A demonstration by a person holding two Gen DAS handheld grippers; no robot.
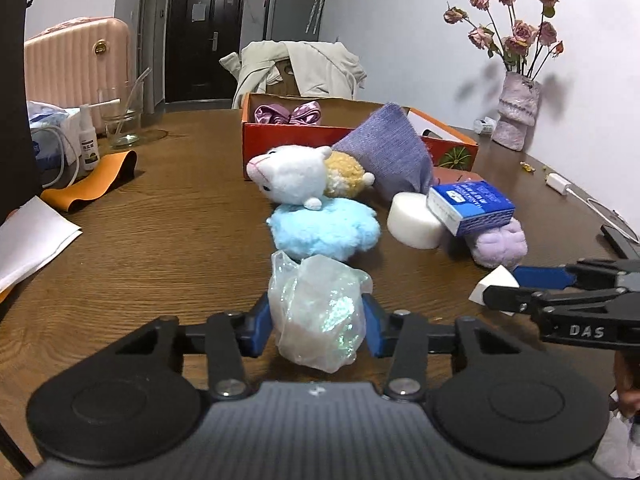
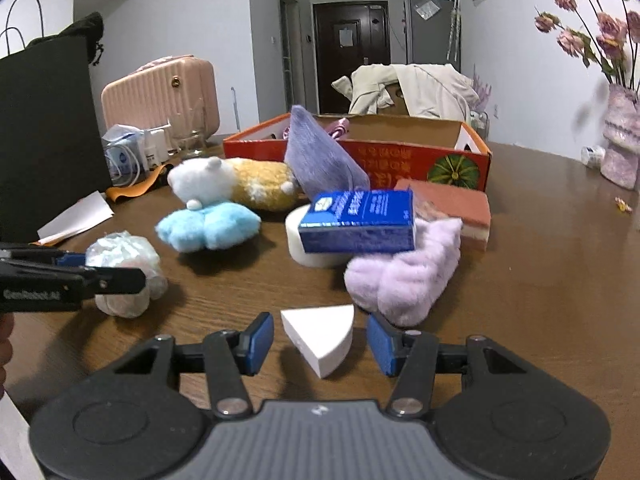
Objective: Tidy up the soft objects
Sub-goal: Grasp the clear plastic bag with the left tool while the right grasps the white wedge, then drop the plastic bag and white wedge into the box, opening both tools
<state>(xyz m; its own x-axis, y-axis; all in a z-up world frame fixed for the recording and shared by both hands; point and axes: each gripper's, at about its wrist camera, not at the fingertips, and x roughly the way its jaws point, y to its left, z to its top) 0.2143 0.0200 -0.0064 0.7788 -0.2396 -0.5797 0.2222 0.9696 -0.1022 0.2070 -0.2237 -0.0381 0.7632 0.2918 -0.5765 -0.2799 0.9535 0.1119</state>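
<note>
My left gripper (image 1: 316, 320) is shut on a crumpled iridescent plastic bag (image 1: 318, 312) on the wooden table, both blue pads pressing its sides. My right gripper (image 2: 320, 340) is open around a white wedge sponge (image 2: 322, 336), with a small gap at each pad. Beyond lie a blue fluffy pad (image 1: 324, 228), a white and yellow plush (image 1: 292, 178), a purple knit cloth (image 1: 388, 148), a round white sponge (image 1: 414, 220), a blue carton (image 1: 470, 206) and a lilac fluffy piece (image 2: 404, 276). An orange-red cardboard box (image 1: 280, 136) stands behind them with a purple satin bow inside.
A pink sponge block (image 2: 460, 204) lies before the box. A vase of dried roses (image 1: 516, 112) stands far right, near a white charger and cable (image 1: 560, 184). At left are a glass (image 1: 120, 120), a spray bottle (image 1: 88, 144), an orange strip (image 1: 96, 184), paper (image 1: 32, 236) and a black bag (image 2: 44, 140).
</note>
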